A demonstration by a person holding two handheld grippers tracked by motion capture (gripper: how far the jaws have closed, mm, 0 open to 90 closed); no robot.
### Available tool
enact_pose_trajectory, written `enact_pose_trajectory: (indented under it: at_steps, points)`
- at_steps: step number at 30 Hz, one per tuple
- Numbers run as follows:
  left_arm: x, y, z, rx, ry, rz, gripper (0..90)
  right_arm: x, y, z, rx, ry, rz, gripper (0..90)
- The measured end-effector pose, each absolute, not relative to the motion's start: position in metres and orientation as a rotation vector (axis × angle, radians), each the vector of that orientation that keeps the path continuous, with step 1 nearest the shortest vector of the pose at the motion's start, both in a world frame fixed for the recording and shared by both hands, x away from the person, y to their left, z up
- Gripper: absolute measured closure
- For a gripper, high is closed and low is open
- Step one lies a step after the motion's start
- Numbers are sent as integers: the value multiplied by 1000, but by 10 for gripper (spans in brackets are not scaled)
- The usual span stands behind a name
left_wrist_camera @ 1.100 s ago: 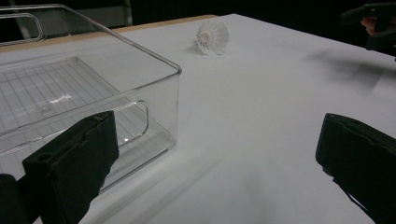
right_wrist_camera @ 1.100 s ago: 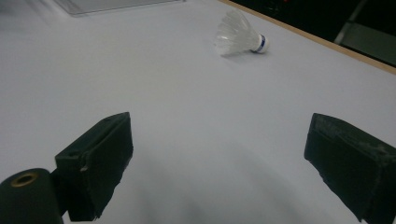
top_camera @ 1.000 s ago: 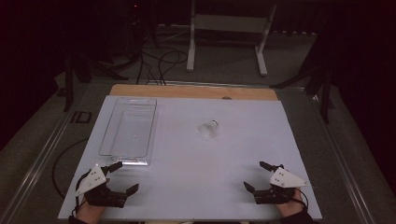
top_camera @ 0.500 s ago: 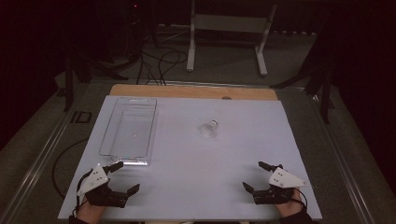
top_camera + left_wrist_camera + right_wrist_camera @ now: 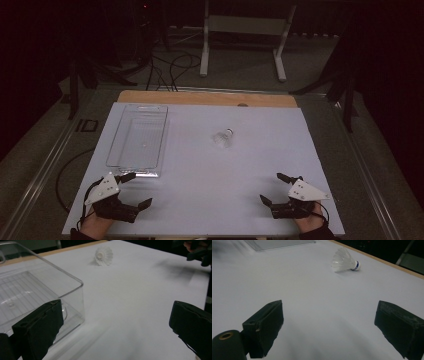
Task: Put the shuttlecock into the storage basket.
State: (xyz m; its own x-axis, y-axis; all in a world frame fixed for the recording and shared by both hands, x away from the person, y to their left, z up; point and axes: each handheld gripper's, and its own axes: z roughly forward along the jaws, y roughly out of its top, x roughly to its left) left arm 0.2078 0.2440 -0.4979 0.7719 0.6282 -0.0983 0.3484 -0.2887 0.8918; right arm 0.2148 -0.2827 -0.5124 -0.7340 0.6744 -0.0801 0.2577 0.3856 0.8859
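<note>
the shuttlecock [image 5: 223, 137] lies on its side near the middle of the table [image 5: 210, 170], a little toward the far edge, its long axis slanted with the blue-banded cork toward the far right corner and the skirt toward the near left; its feathers are blurred in the high view. the clear tray [image 5: 138, 141] by the left edge is cut off in both gripper views. the left gripper [image 5: 129, 191] and right gripper [image 5: 274, 190], jaws wide apart and holding nothing, sit at the near corners as before.

white sheet [image 5: 210, 165] covers a wooden tabletop [image 5: 200, 97]. beyond the table: white metal stand [image 5: 245, 30] and black cables [image 5: 170, 65] on the floor.
</note>
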Motion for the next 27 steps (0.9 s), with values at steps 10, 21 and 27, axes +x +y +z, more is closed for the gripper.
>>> enact_pose_trajectory:
  at_steps: [10, 21, 27]
  points:
    - [219, 235, -478, 2033, 675, 254, 1, 214, -281, -512, 796, 2226, 1307, 84]
    - [225, 222, -469, 2210, 632, 205, 1, 214, -281, -512, 783, 2231, 1308, 84]
    - [229, 216, -468, 2274, 629, 165, 1, 214, -280, -512, 787, 2240, 1303, 84]
